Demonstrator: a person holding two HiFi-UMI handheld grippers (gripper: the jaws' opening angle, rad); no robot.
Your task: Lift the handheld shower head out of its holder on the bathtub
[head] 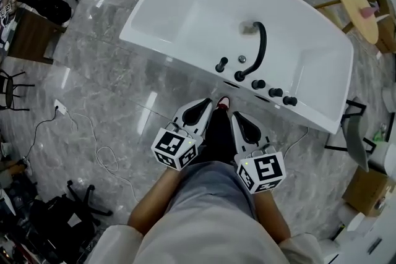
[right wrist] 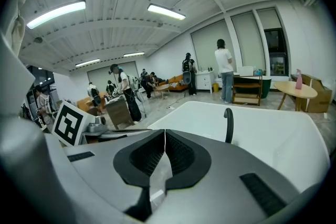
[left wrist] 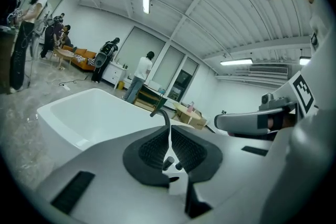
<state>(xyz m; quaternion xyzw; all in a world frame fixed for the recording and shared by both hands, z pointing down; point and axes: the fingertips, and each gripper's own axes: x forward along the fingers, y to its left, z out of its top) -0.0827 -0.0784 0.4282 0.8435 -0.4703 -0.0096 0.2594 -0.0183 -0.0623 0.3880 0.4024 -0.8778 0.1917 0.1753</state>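
A white bathtub (head: 185, 3) lies ahead on the marble floor. On its near rim stand an arched black spout (head: 261, 46) and a row of black fittings (head: 275, 93). Which fitting is the handheld shower head I cannot tell. My left gripper (head: 201, 109) and right gripper (head: 243, 123) are side by side just short of that rim, touching nothing. Both are shut and empty. The left gripper view has its pads (left wrist: 157, 147) pressed together, with the spout (left wrist: 164, 113) and tub (left wrist: 94, 110) beyond. The right gripper view shows closed pads (right wrist: 181, 152) and the spout (right wrist: 228, 124).
A round wooden table (head: 357, 6) stands right of the tub. A black chair (head: 354, 133) and a cardboard box (head: 366, 190) are at the near right. Cables (head: 93, 145) trail over the floor at left. People (left wrist: 140, 77) stand far behind the tub.
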